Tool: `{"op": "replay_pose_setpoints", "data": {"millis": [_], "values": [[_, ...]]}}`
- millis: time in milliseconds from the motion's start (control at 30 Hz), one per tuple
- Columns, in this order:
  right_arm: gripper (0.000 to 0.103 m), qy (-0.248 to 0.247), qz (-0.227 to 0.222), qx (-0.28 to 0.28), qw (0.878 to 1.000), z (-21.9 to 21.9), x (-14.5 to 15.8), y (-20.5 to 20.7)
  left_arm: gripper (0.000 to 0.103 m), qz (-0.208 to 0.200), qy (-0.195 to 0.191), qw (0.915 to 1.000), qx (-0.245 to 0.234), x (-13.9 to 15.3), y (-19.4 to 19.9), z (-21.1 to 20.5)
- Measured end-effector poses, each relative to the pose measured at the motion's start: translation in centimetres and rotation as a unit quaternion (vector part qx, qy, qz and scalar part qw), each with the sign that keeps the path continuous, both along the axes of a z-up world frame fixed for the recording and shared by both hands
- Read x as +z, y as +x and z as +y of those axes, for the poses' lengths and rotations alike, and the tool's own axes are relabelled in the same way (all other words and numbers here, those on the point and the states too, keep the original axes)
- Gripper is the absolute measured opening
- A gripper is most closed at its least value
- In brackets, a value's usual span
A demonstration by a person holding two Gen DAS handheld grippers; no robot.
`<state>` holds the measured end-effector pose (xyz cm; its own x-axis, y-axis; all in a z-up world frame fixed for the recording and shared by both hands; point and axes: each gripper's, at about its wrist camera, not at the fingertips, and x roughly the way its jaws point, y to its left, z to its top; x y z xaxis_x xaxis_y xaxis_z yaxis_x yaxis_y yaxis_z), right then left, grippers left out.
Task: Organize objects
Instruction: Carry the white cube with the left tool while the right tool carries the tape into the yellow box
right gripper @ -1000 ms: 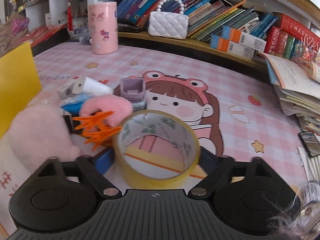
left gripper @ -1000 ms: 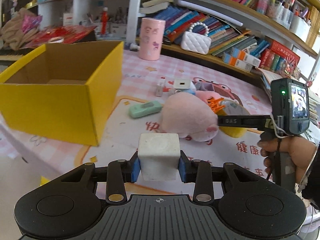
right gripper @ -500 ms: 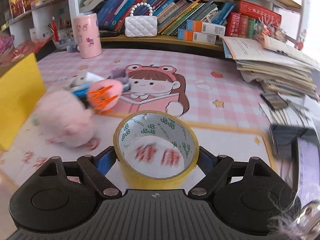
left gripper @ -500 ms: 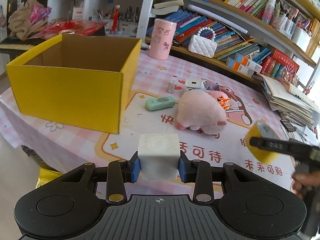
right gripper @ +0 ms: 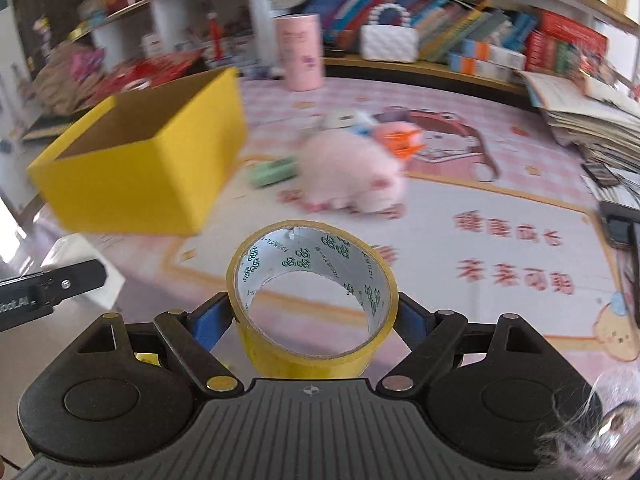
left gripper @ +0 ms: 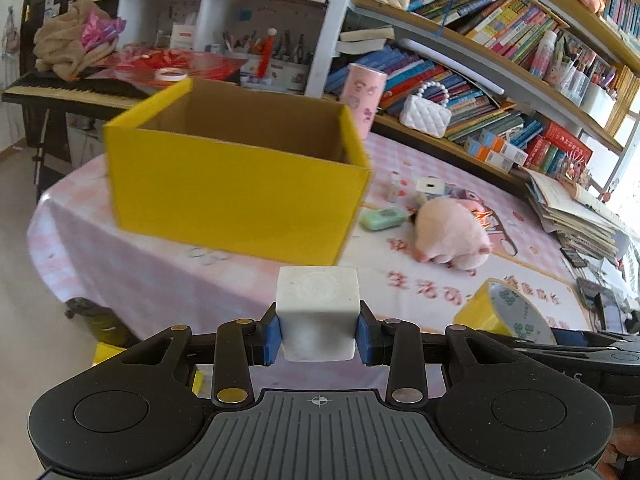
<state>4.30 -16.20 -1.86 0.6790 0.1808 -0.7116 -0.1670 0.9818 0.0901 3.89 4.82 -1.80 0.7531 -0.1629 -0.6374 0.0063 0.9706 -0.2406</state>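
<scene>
My left gripper [left gripper: 318,332] is shut on a white cube [left gripper: 317,312], held in the air off the table's near edge. My right gripper [right gripper: 314,316] is shut on a yellow tape roll [right gripper: 312,292], also lifted; the roll shows in the left wrist view [left gripper: 504,314] at lower right. An open yellow cardboard box [left gripper: 236,184] stands on the table ahead of me, left of centre; it also shows in the right wrist view [right gripper: 140,168]. A pink plush toy [left gripper: 452,228] lies to the right of the box.
A green case [left gripper: 382,218], small white items [left gripper: 430,186] and an orange clip [right gripper: 400,142] lie by the plush. A pink canister [left gripper: 364,98] stands behind. Stacked papers [left gripper: 576,212] and phones [right gripper: 618,220] sit at the right edge. Bookshelves [left gripper: 480,40] line the back.
Both grippers have drawn back and lifted away from the table, and swung left toward the yellow box. The tape roll has come up off the table with the right gripper.
</scene>
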Motion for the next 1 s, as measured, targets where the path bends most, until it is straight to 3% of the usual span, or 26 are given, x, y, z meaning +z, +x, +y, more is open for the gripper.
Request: {"op": "replay_pose_setpoints", "data": {"millis": [500,1000], "values": [[0.084,0.005,0.0,0.024,1.0,11.5,-0.8,-5.0,0.034,-0.007,0.005,1.0,-0.002,0.2,-3.9,10.3],[0.084,-0.017,-0.026,0.036,0.999,16.2,1.1,-5.7,0.034,-0.042,-0.011,0.999,-0.002,1.2,-4.3,14.5]]}}
